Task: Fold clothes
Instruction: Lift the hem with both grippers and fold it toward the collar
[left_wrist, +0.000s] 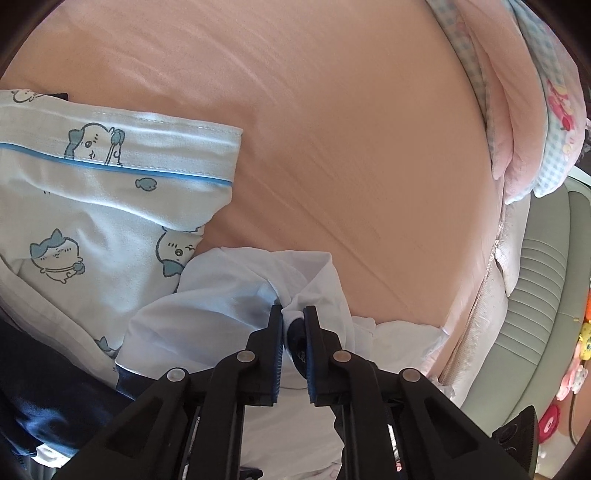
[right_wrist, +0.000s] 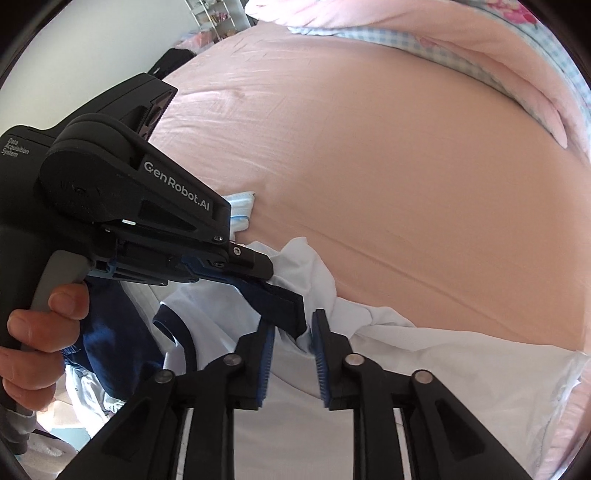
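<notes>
white shirt (left_wrist: 229, 295) pinched in left tongs (left_wrist: 293, 314), cat-print pyjamas (left_wrist: 92, 206) beside, pink sheet (left_wrist: 332, 147)

A wide peach bedsheet (left_wrist: 332, 129) is spread ahead of the left fingertips and fills most of both views. Far ahead and to the right, a rolled pink quilt (left_wrist: 517, 122) with a blue gingham edge is bunched along the bed's far side; it is seen again at the upper right from the right wrist. Off the mattress edge, right of the fingers, a grey ribbed floor mat (left_wrist: 543, 280) is seen, with small colourful toys (left_wrist: 576, 373) scattered beside it.
</notes>
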